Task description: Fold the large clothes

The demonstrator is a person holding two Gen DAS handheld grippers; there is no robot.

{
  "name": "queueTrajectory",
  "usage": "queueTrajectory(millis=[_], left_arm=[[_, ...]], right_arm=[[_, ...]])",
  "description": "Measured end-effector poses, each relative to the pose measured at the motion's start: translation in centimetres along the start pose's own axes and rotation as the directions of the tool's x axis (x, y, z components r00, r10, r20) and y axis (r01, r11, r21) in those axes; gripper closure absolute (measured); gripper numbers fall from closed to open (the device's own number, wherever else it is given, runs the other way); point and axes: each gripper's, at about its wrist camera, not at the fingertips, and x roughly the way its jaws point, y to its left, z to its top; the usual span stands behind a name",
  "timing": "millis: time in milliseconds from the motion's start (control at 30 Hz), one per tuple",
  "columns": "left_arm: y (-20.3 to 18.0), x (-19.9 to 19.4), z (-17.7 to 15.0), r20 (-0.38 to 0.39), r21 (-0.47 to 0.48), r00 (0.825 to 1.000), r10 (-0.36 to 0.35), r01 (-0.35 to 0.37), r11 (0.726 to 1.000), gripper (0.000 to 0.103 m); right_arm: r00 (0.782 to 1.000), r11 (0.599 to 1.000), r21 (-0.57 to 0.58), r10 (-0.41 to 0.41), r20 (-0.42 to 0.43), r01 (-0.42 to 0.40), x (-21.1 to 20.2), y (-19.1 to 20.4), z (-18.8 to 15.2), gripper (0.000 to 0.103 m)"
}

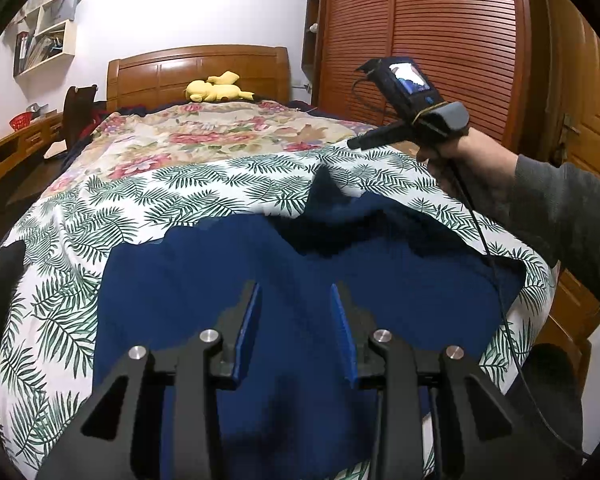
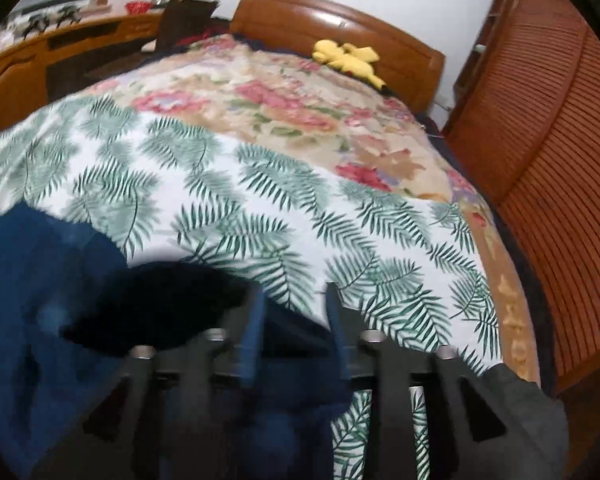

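So I'm working over a bed (image 1: 198, 68) with a wooden headboard; a floral blanket (image 1: 204, 136) covers the far half, a white leaf-print sheet (image 1: 188, 188) covers the near half; the blue garment (image 1: 260, 264) lies spread on that sheet, one bit bunched up; a yellow plush toy (image 1: 216, 89) sits by the headboard.

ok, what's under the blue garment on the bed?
The blue garment lies on a white leaf-print sheet, which shows around its edges. A floral blanket lies beyond. Anything directly beneath the garment is covered.
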Motion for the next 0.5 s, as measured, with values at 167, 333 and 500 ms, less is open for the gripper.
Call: queueTrajectory(millis=[167,333,500], left_arm=[[0.2,-0.1,0.0,0.004,-0.004,1.000,0.005,-0.005,1.000,0.069],[0.2,-0.2,0.1,0.013,-0.013,1.000,0.004,-0.004,1.000,0.069],[-0.1,0.2,0.0,0.000,-0.005,1.000,0.010,-0.010,1.000,0.069]], right_arm=[[1.000,0.999,0.046,0.026,0.006,-0.026,-0.4,-1.9,-0.7,0.060],[0.993,0.993,0.106,0.057,-0.107,-0.046,2.7,-3.5,-3.9,0.060],[0.967,0.969,0.232,0.136,-0.216,-0.085,6.3,-5.1,-7.5,0.060]])
